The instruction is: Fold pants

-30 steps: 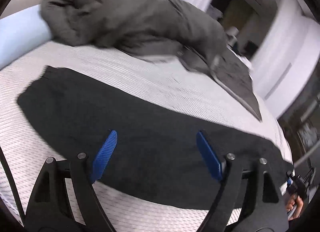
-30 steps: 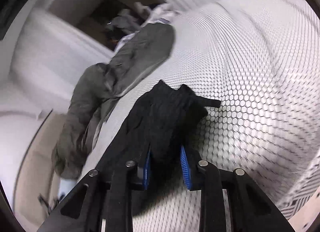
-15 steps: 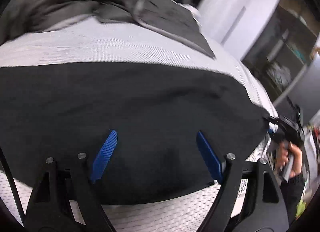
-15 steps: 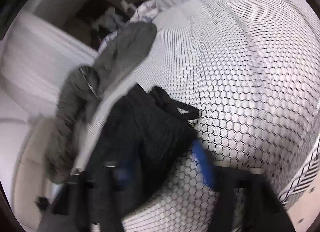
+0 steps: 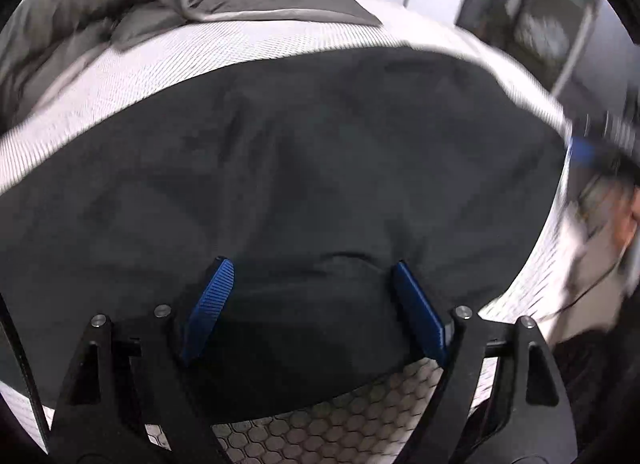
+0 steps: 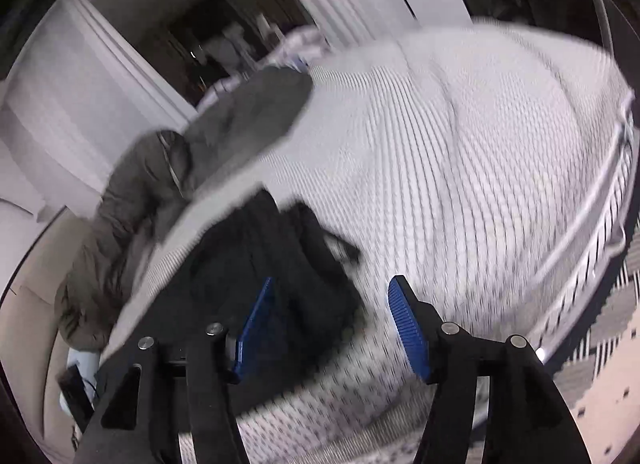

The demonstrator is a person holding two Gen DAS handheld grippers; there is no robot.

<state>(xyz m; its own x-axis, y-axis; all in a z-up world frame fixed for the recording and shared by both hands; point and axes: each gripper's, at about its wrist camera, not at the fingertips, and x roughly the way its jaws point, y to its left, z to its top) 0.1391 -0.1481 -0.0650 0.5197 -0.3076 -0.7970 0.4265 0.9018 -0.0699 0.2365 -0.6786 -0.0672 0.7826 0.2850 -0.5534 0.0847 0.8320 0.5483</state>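
Claws first: my right gripper is opening, pads clear of the pants, whose bunched end lies loose beside its left finger; my left gripper hangs spread above the dark cloth, gripping nothing. Pants lie long across the white mattress, folding apparently unfinished
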